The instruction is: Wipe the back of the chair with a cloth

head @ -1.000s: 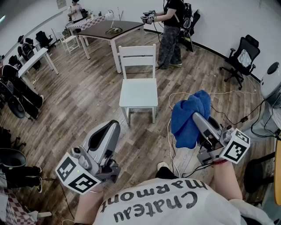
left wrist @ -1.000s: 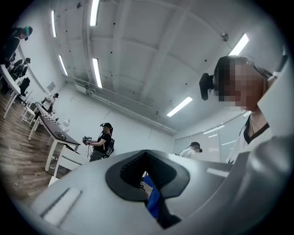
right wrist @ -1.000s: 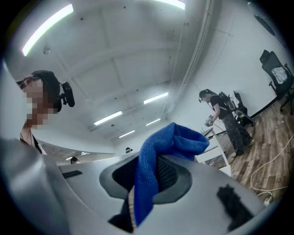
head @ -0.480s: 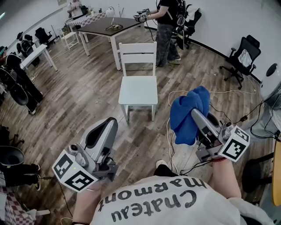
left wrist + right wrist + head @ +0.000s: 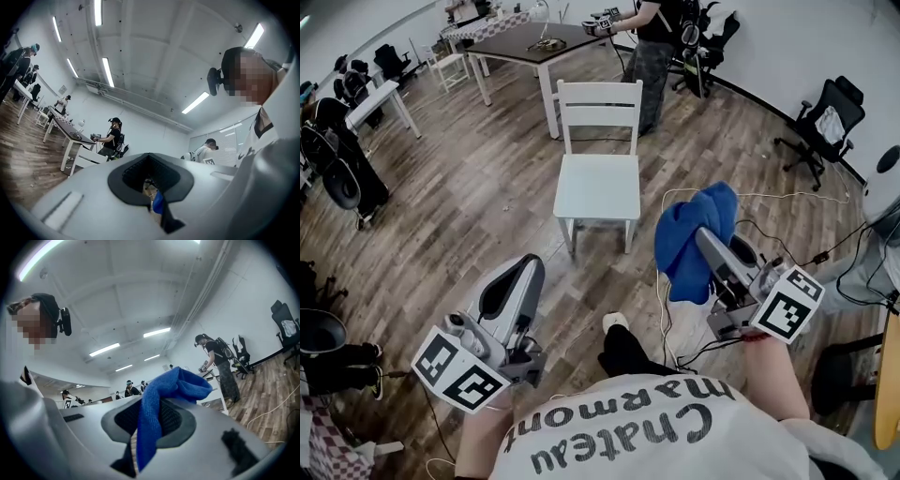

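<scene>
A white wooden chair (image 5: 598, 183) stands on the floor ahead of me, its slatted back (image 5: 600, 105) on the far side. My right gripper (image 5: 705, 242) is shut on a blue cloth (image 5: 690, 239), which bunches over the jaws to the right of the chair seat, short of it. In the right gripper view the blue cloth (image 5: 161, 404) is pinched between the closed jaws of the right gripper (image 5: 140, 446) and flops over them. My left gripper (image 5: 523, 272) hangs low at the left, shut with nothing in it. The left gripper (image 5: 152, 197) shows its jaws pressed together.
A dark table (image 5: 534, 42) stands behind the chair, with a person (image 5: 649, 52) beside it holding grippers. A black office chair (image 5: 827, 127) is at the right. Cables (image 5: 769, 230) trail over the wood floor near my right side. My foot (image 5: 614, 323) shows below the chair.
I have come a little closer to the chair, and a foot has stepped forward into view. Both grippers keep their grip and rode along, the cloth still in the right one.
</scene>
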Available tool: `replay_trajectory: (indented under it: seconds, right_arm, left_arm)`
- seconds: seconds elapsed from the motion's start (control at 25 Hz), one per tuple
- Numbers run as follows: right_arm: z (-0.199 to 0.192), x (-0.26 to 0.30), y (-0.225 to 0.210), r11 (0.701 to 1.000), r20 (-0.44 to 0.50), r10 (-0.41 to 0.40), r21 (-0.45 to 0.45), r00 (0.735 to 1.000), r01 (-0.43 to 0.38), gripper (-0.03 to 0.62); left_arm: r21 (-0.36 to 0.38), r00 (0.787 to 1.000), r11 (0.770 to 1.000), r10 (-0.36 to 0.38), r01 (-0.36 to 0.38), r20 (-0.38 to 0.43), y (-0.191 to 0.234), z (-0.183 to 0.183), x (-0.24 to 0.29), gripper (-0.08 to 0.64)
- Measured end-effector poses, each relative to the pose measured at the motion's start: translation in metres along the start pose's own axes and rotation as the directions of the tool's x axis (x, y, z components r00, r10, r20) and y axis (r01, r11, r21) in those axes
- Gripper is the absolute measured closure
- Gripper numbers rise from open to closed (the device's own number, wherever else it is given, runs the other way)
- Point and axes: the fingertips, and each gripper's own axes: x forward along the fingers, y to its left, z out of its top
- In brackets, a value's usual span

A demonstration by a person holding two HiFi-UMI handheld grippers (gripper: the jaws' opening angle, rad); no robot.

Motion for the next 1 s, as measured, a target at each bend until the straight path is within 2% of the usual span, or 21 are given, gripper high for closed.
replay_trajectory:
  seconds: [0.2, 0.68, 0.84, 1.0]
  right_arm:
    - [0.009, 0.041, -0.034, 1.000, -0.004, 0.023, 0.010, 1.000, -0.023, 0.508]
    - [0.084, 0.162, -0.129, 0.988, 0.019, 0.123, -0.101, 0.992, -0.120, 0.508]
    - [0.098, 0.197, -0.154, 0.981, 0.016, 0.153, -0.119, 0.988, -0.150, 0.509]
    - [0.097, 0.217, -0.173, 0.982, 0.025, 0.167, -0.098, 0.986, -0.164, 0.508]
  left_arm:
    - [-0.026, 1.000, 1.000, 0.013, -0.012, 0.026, 0.038, 0.010, 0.038, 0.552]
    - [0.063, 0.996, 0.997, 0.027, -0.032, 0.088, 0.136, 0.060, 0.163, 0.552]
    - [0.080, 0.995, 0.995, 0.049, -0.056, 0.089, 0.167, 0.067, 0.192, 0.552]
    - [0.075, 0.993, 0.995, 0.063, -0.071, 0.099, 0.183, 0.059, 0.203, 0.552]
